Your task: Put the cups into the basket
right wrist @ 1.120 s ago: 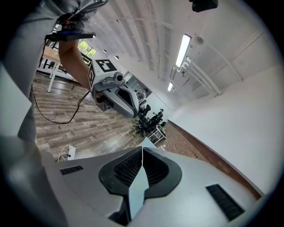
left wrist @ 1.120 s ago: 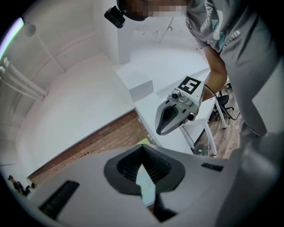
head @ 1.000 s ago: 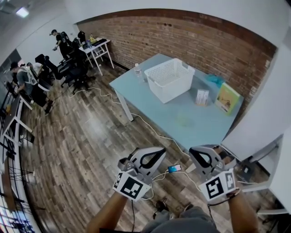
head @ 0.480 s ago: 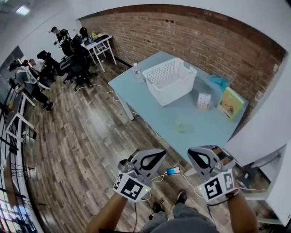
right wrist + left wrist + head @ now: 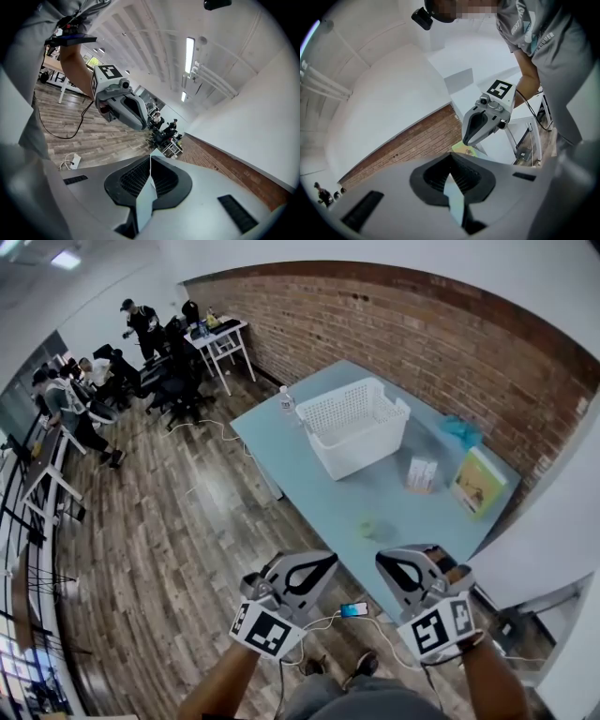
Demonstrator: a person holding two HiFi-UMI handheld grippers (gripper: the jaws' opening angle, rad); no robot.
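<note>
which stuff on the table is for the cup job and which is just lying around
For the job: white basket; pale green cup.
Lying about: water bottle; small box; book; teal cloth.

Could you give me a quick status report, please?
Left gripper and right gripper shut, empty. Green cup on the table, outside the basket. Nothing between them; small box off to one side.

Perforated plastic basket (image 5: 366, 452) on smooth matt table (image 5: 337, 504); wood-plank floor (image 5: 169, 521), rough brick wall (image 5: 394, 324).
</note>
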